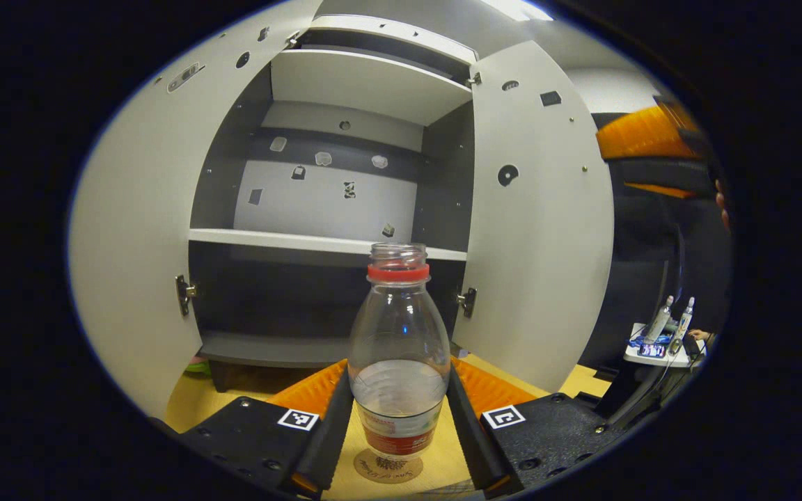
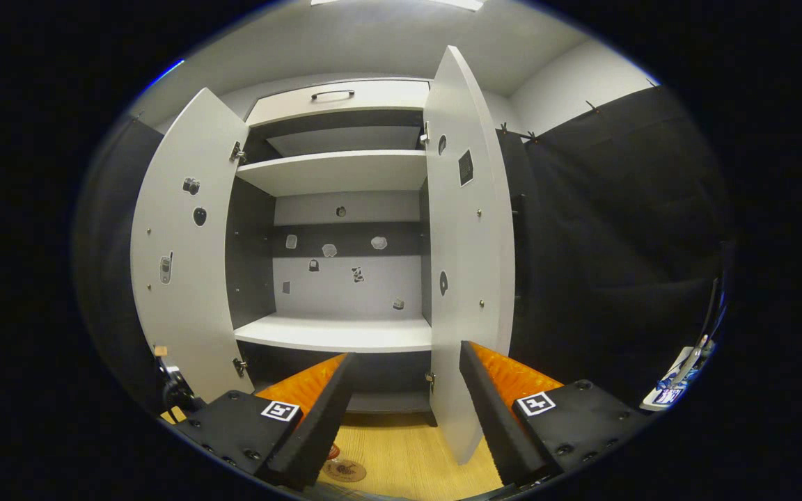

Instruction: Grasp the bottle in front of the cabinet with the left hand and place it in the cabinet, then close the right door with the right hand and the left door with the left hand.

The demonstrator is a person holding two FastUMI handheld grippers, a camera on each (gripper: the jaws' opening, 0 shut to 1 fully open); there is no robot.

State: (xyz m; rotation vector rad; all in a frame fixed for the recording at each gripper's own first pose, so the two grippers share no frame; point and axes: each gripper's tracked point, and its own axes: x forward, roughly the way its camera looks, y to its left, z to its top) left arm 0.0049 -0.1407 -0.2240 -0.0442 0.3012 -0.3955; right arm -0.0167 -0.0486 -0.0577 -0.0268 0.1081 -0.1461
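Gripping the clear capless bottle (image 1: 398, 348) before the open cabinet (image 1: 345, 188), the left gripper (image 1: 399, 431) holds it; the right gripper (image 2: 404, 424) gapes wide

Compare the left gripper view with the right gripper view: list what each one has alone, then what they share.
Left gripper view alone: the bottle, uncapped and upright on a round coaster, standing between the left tongs, whose fingers flank its lower body.

Right gripper view alone: the right tongs, open on nothing, and the drawer handle atop the cabinet.

Both: the cabinet's two open doors, left door and right door, its shelves, and the wooden tabletop.
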